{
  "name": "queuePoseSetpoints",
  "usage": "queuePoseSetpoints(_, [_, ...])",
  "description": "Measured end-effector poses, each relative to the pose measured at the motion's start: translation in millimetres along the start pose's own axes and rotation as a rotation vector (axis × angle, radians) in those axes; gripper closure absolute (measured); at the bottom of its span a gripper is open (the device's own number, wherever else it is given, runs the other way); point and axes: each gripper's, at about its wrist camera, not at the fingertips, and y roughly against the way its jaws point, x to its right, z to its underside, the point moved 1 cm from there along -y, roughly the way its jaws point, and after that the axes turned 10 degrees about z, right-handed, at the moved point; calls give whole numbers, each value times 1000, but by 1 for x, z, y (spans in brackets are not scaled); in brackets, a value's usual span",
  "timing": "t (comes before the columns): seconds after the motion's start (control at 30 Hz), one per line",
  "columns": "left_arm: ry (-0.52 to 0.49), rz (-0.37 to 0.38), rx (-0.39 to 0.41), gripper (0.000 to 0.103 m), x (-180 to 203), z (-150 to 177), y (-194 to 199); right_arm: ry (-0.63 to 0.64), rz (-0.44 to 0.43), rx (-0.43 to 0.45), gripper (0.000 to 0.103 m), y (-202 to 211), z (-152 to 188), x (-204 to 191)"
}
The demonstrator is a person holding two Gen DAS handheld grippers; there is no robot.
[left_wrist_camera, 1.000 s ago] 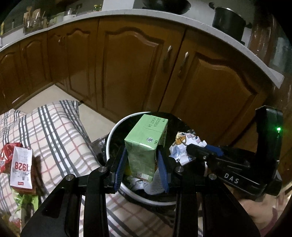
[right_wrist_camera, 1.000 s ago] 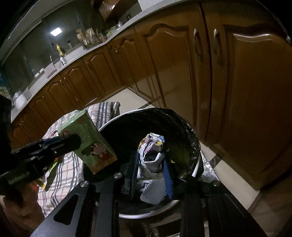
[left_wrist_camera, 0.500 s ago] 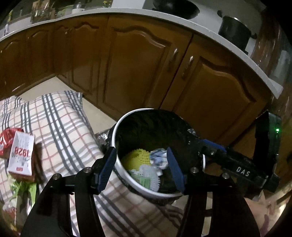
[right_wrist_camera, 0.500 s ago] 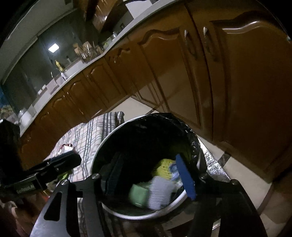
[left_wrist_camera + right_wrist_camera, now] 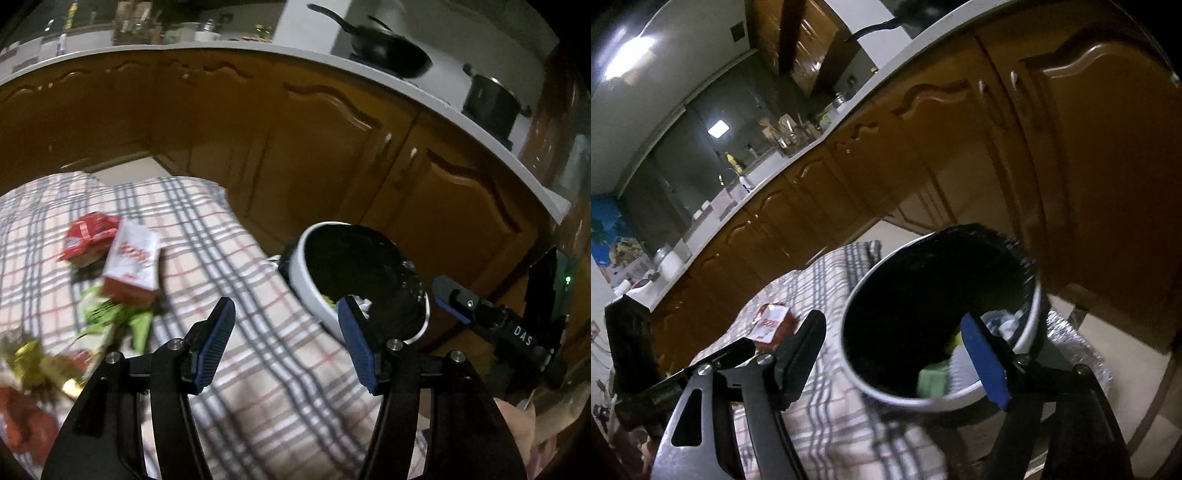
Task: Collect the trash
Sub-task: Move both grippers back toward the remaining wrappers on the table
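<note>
Nearest in the left wrist view, the left gripper (image 5: 286,341) hangs over the plaid cloth (image 5: 258,369) with its jaws spread wide and nothing between them. The right gripper (image 5: 894,358) likewise shows its jaws spread and empty, one blue pad overlapping the rim of the trash bin (image 5: 897,397) in its own view. Judgement: both tools are unloaded, so the step in hand appears to be the turn from the bin toward the next piece of litter. Just beyond the left gripper, to its left, the remaining trash lies on the cloth: one white-and-red carton (image 5: 131,264), one red wrapper (image 5: 90,236) touching the carton's far side, one green wrapper (image 5: 114,319) at its near side, and one gold foil piece (image 5: 33,360) at the lower left edge; a further red item at the bottom left corner is too blurred to identify. Count of distinct pieces outside the bin: at least four. One bin is present, white-rimmed with a black liner, standing beside the cloth's right edge; inside it, pale green, yellow and white-blue scraps are visible, number unclear. Judgement: the next move calls for lowering the left gripper over the carton, jaws either side of its narrow faces, before closing. Farthest, brown cabinet doors (image 5: 332,147) run beneath a worktop (image 5: 424,96) carrying one wok (image 5: 391,57) and one pot (image 5: 487,99).
</note>
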Motion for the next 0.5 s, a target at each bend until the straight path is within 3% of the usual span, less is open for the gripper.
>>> queuePoseSetpoints(0.5, [27,-107,65,44,-42,31,72,68,-96,-61,25,-3,37,-58])
